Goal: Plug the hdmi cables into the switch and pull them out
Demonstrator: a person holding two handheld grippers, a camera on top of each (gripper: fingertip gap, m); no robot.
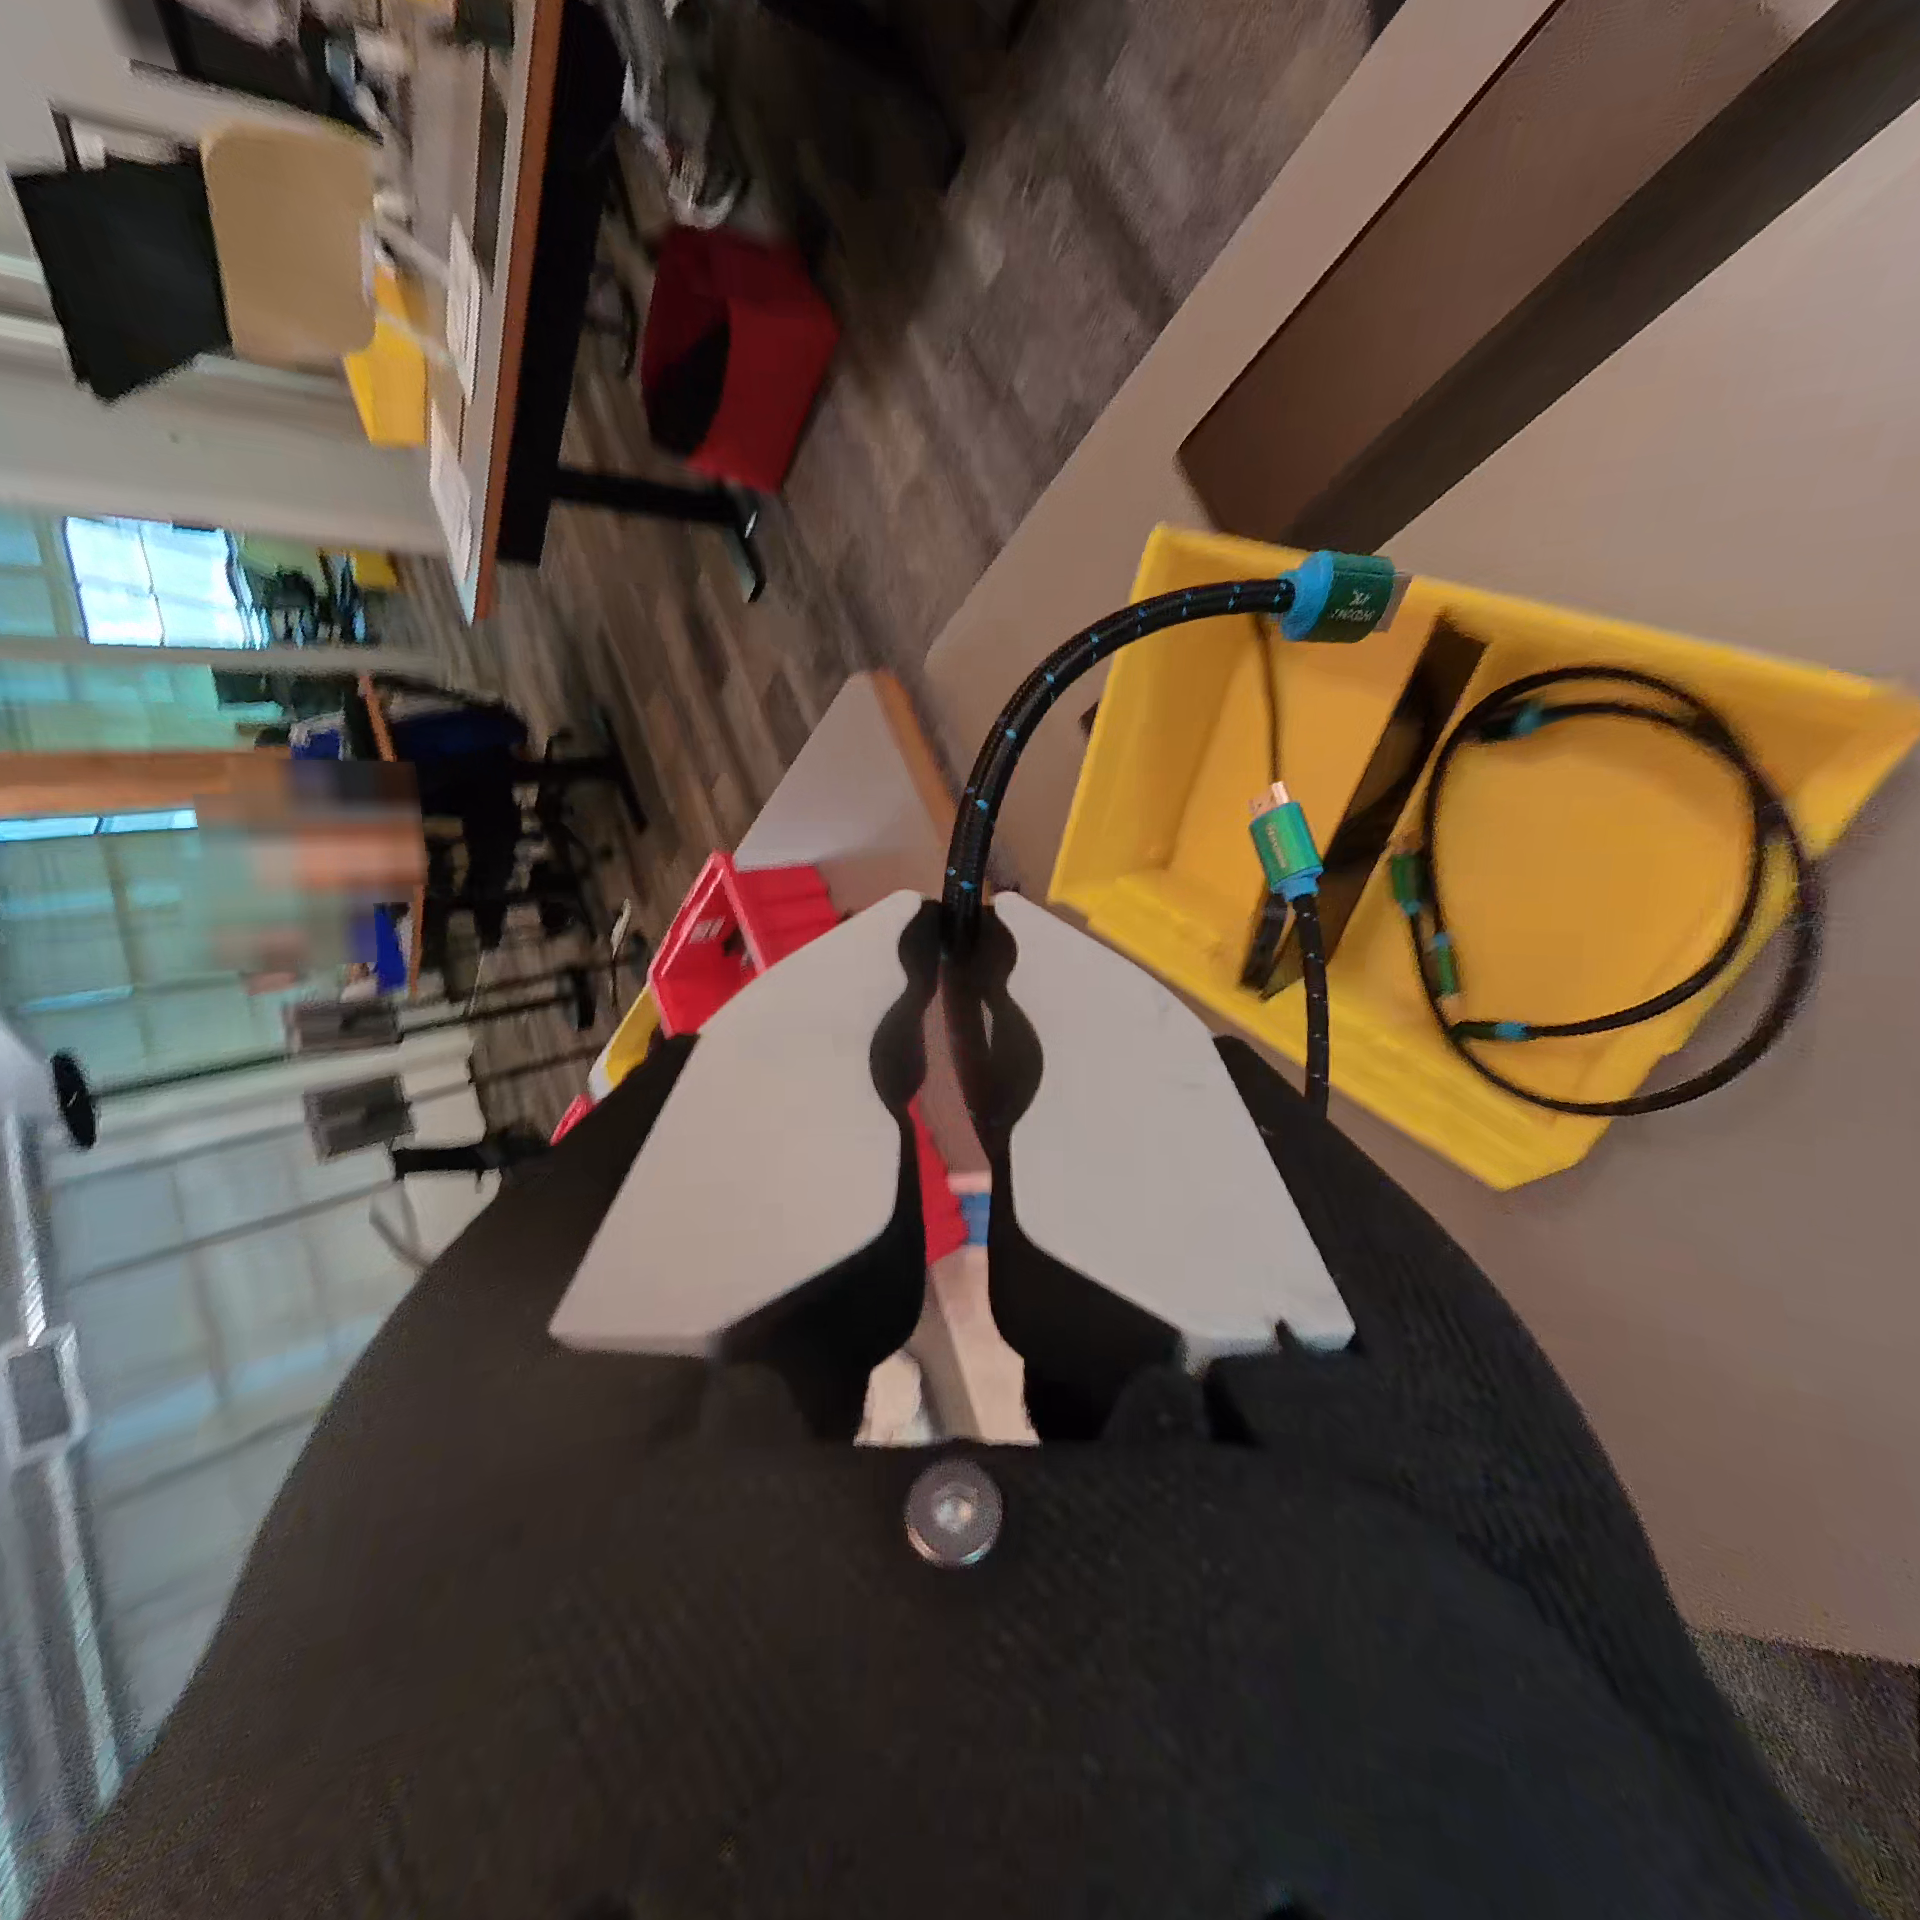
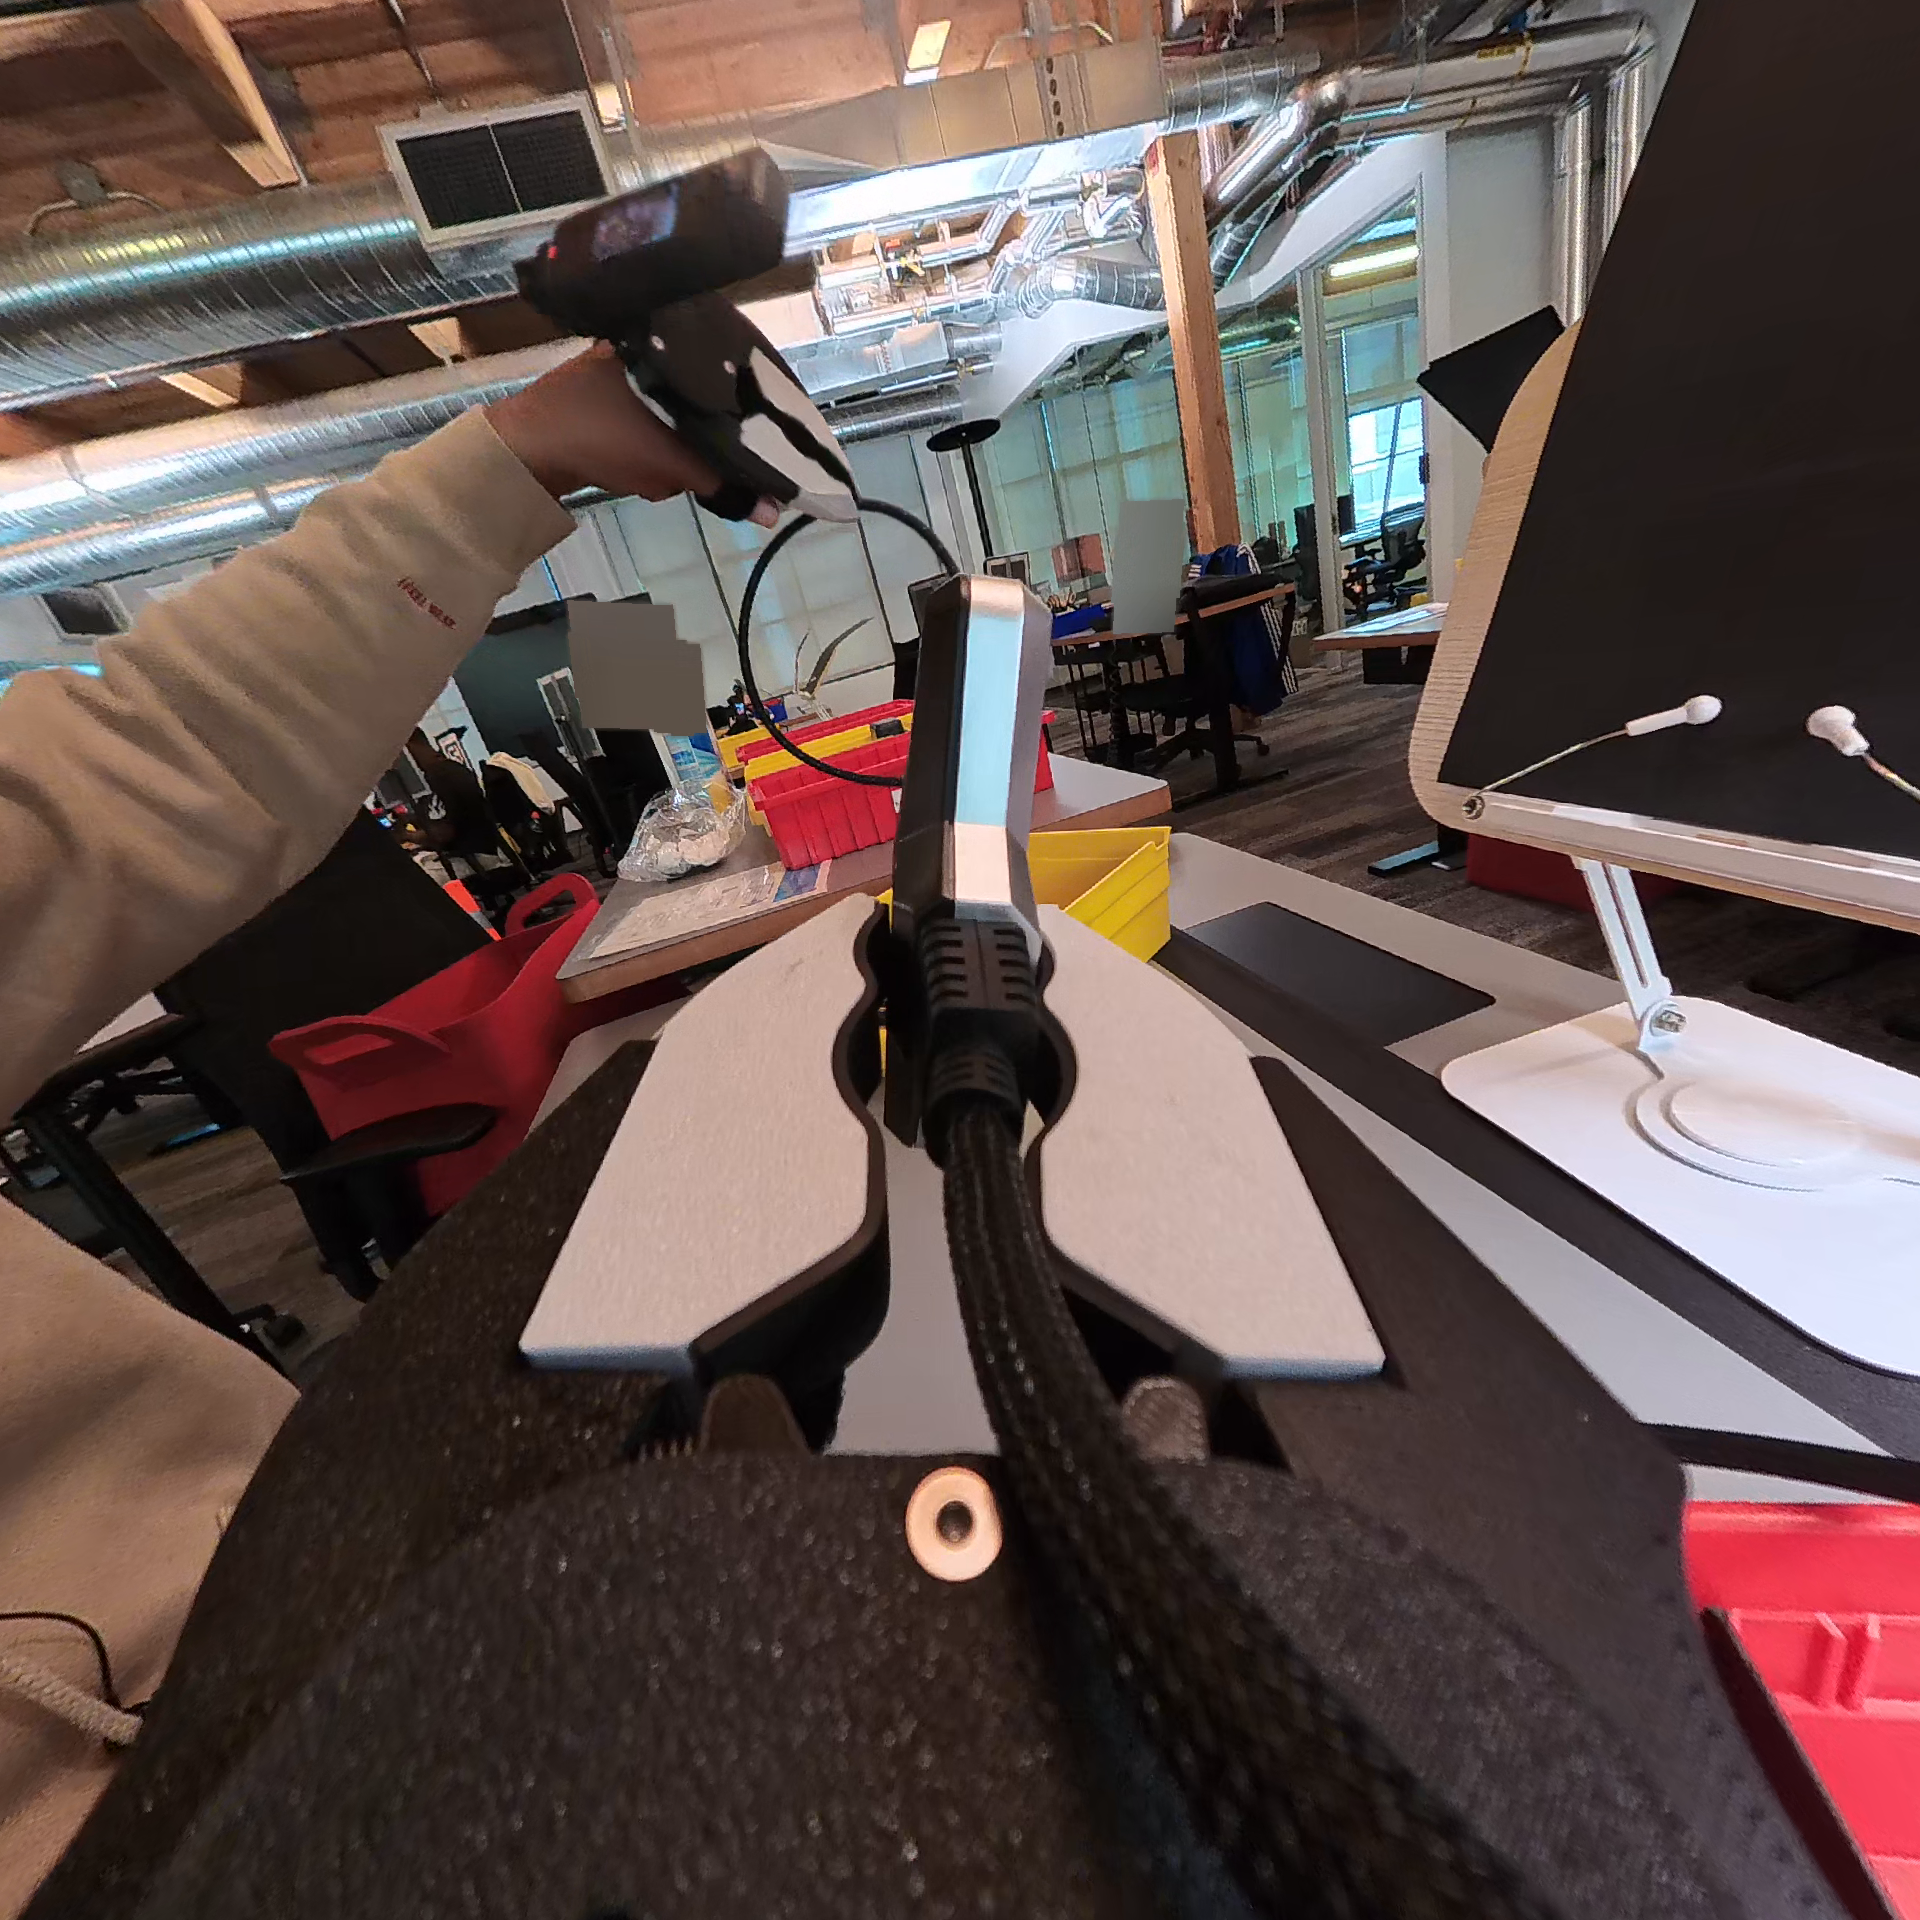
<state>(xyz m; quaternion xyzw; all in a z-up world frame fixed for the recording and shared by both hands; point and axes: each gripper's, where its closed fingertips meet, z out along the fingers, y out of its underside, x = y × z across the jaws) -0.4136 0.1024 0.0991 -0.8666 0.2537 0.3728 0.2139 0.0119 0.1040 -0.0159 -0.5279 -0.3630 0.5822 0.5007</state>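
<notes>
Room: open workshop-type office, wood beams and silver ducts overhead, grey table point(image 2: 1299, 883) down below
Left gripper point(image 1: 961, 914): fingers pinched nearly shut on a black braided hdmi cable point(image 1: 1049, 696) with blue flecks, held right at the tips
Cable end: it arcs up from the tips and over to a green plug point(image 1: 1345, 611) with a blue collar, hanging free above the yellow bin point(image 1: 1164, 748)
Bin contents: second green plug point(image 1: 1286, 844), plus a coiled cable point(image 1: 1621, 883) in the next compartment behind a dark divider
Right gripper point(image 2: 961, 935): fingers closed on the switch point(image 2: 982, 727), a black and silver box, gripped at its lower end and standing upright
Switch lead: thick black braided cord point(image 2: 1039, 1299) runs back between the fingers
Farther off: left gripper raised high in a hand point(image 2: 603, 436), beige sleeve point(image 2: 260, 707), red bins point(image 2: 831, 800) and white stand point(image 2: 1714, 1143) around
</notes>
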